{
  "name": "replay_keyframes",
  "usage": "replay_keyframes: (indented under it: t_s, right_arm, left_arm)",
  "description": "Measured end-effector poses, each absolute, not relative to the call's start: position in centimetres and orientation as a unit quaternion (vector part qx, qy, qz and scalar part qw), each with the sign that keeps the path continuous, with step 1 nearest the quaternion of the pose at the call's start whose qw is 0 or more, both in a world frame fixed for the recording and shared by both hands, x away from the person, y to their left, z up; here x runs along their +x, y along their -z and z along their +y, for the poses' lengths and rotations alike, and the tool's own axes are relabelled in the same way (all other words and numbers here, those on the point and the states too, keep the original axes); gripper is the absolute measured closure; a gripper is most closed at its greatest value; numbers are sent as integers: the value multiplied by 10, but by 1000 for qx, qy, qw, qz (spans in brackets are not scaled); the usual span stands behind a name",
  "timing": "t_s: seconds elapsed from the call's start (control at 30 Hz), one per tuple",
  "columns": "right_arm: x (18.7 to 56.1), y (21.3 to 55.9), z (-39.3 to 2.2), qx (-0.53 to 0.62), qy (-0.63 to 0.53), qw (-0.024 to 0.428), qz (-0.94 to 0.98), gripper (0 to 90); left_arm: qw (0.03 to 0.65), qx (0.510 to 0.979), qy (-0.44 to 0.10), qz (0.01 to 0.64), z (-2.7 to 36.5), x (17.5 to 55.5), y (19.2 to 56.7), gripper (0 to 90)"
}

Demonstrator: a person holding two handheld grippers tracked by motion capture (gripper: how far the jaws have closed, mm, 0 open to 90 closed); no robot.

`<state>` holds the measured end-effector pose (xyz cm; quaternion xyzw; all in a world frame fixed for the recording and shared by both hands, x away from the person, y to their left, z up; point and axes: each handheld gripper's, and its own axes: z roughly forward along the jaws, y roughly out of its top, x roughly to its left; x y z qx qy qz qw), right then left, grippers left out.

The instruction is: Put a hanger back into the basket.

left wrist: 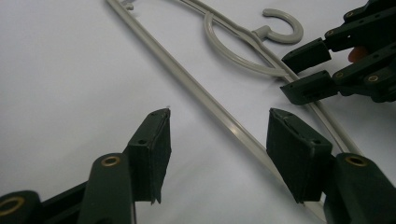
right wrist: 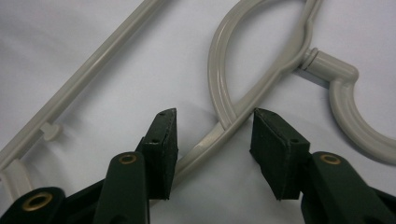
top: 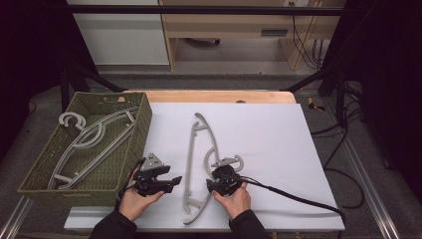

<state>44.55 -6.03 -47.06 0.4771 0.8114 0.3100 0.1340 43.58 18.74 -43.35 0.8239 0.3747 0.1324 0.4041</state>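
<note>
A grey plastic hanger [top: 190, 149] lies flat on the white sheet [top: 268, 139], its hook [top: 234, 160] pointing right. My right gripper [top: 211, 178] is open astride the hanger's curved shoulder arm just below the neck loop. In the right gripper view [right wrist: 215, 114] the arm [right wrist: 219, 126] runs between the jaws, close against the left pad and clear of the right one. My left gripper [top: 175, 180] is held a little left of the hanger, open. In the left gripper view [left wrist: 218, 114] the straight bar [left wrist: 187, 79] crosses the gap, and the right gripper [left wrist: 306, 70] shows at the upper right.
A green woven basket [top: 144, 119] at the left holds several more grey hangers [top: 94, 137]. The sheet covers a wooden table whose far edge [top: 214, 95] shows behind it. A black cable [top: 298, 199] trails right from the right gripper.
</note>
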Motion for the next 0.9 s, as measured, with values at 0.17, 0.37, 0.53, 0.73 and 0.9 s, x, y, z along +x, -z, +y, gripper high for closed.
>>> replay_keyframes:
  t_s: [0.17, 0.37, 0.53, 0.73, 0.9]
  right_arm:
    - [444, 470, -61, 475, -307, 141, 813, 567]
    - [445, 466, -69, 472, -287, 136, 823, 635]
    - [447, 464, -85, 474, -281, 128, 824, 718]
    - [451, 462, -108, 473, -281, 110, 828, 784]
    - [456, 458, -128, 457, -273, 102, 840, 816]
  left_arm:
    - [406, 823, -132, 376, 188, 436, 433, 370]
    - [403, 824, -132, 376, 188, 436, 433, 352]
    - [402, 825, -130, 374, 188, 436, 434, 351]
    - [402, 826, -128, 373, 188, 436, 433, 348]
    - [402, 829, -125, 369, 187, 436, 434, 346]
